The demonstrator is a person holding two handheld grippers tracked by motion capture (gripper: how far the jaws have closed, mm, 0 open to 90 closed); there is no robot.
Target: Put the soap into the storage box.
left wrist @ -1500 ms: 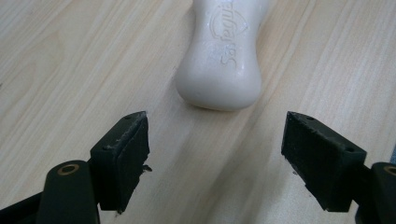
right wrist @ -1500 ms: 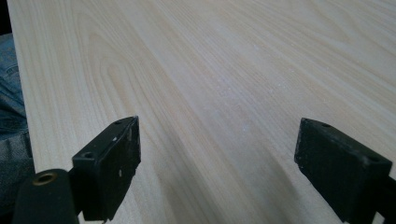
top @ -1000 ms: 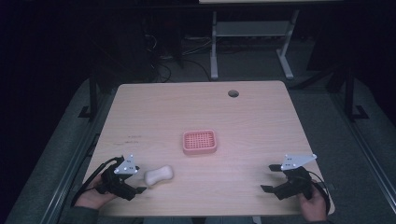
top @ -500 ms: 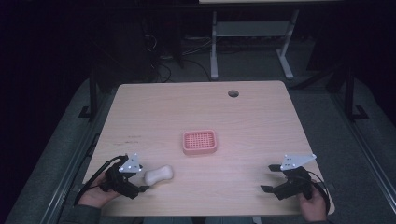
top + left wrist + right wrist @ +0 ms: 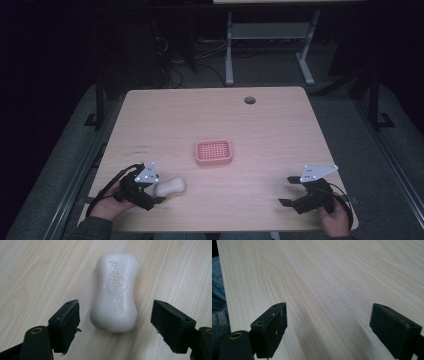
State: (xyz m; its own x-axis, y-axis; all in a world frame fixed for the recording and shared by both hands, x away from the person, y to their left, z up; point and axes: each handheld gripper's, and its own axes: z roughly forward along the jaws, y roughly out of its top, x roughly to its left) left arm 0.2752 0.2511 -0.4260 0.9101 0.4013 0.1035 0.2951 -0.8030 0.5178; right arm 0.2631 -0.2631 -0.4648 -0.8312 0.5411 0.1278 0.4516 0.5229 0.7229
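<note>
Table (image 5: 280,125): a pale wood top carrying everything; a round hole (image 5: 249,100) is sitting near its far edge, right of centre.
Soap bar (image 5: 169,187): white and waisted, lying flat near the near-left corner — embossed lettering facing up in the left gripper view (image 5: 115,291).
Left gripper (image 5: 159,191): resting at the near-left corner, jaws spread wide, flanking the bar's near end without touching it (image 5: 115,322).
Right gripper (image 5: 288,190): sitting by the near-right corner, jaws standing wide apart over bare wood (image 5: 328,325).
Pink dish (image 5: 214,152): a slotted tray lying near the table's middle — well apart from both grippers.
Hands: a left hand (image 5: 107,201) and a right hand (image 5: 336,220) are gripping the tools at the near edge.
</note>
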